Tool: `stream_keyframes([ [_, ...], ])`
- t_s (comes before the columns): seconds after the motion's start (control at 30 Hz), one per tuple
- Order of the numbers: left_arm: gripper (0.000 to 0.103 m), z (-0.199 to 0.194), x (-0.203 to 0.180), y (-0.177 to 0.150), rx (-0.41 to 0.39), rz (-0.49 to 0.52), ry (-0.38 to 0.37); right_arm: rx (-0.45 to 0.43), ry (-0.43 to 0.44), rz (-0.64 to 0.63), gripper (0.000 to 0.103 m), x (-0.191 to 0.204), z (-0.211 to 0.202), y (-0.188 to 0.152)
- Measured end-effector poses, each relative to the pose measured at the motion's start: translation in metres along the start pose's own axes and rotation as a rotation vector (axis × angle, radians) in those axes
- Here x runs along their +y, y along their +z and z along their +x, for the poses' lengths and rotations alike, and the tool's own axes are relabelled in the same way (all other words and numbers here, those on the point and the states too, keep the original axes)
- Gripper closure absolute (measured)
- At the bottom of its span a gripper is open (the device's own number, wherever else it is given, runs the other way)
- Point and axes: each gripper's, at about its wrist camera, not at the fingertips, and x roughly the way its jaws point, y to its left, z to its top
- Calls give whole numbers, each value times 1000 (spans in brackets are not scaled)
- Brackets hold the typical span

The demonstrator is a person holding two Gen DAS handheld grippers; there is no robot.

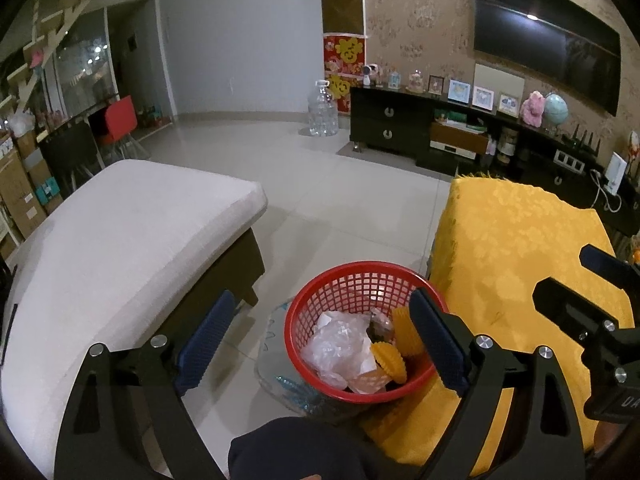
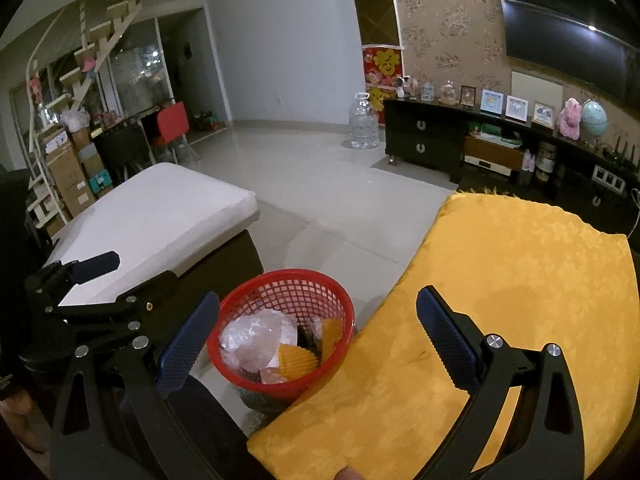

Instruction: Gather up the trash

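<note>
The red basket (image 1: pixel 362 330) is sitting just ahead of and below the left gripper (image 1: pixel 320 344), standing upright with its mouth opening upward, round with no long axis. Inside, crumpled plastic wrap (image 1: pixel 340 346) and yellow ridged pieces (image 1: pixel 390 360) are lying loosely; they are probably light and soft. The mesh rim looks stiff enough to pinch. The right gripper (image 2: pixel 316 340) is hovering over the yellow cloth (image 2: pixel 520 272). Both grippers' jaws are standing apart, holding nothing.

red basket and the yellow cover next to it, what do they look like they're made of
Red basket: likely moulded plastic, slightly glossy, with a uniform lattice of square holes and a smooth rolled rim. Yellow cover: looks like woven fabric with a soft sheen, a tone-on-tone floral pattern and a frayed fringe along its far edge.
</note>
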Motion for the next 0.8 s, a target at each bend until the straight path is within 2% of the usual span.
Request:
stream_keyframes([
  [0.8,11,-2,-5,3,-6,17,-4,14,0,36,7,-4,0,-7],
])
